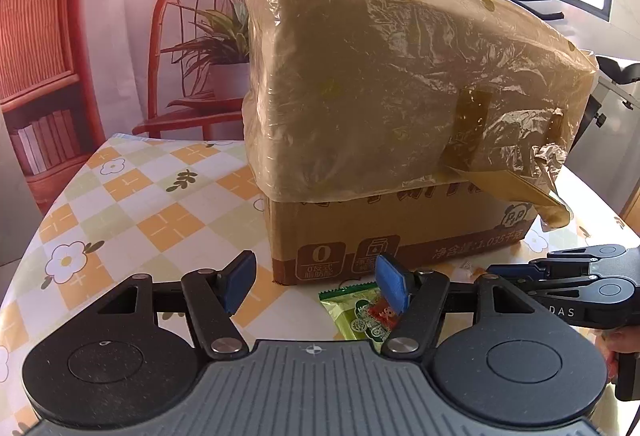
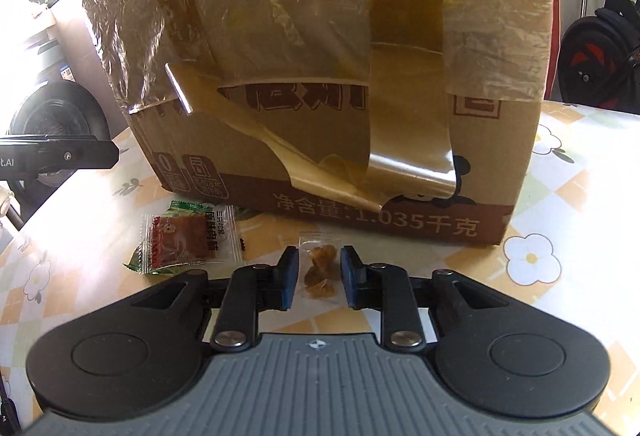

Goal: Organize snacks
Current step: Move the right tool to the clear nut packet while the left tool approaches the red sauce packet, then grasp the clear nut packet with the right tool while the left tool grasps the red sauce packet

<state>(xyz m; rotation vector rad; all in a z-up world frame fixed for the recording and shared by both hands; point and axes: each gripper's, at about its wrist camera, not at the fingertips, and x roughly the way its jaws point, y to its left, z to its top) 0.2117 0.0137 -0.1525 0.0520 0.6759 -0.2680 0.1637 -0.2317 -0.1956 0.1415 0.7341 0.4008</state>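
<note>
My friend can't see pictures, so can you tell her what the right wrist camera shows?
The right tongs sit low over a flowered tablecloth, with a small clear snack packet of brown pieces lying between their blue pads, not yet squeezed. Just behind stands a cardboard box wrapped in crinkly plastic and tape, and to the left lie a red snack packet on a green one.

You can read "净含量:1.035千克" along the brown bottom band of the cardboard box (image 2: 400,164), lower centre of the right view. A boxed "0" sits at its lower left corner. The red snack packet (image 2: 188,240) shows "原味肉脯". The right gripper (image 1: 492,270) casing reads "DAS".
</note>
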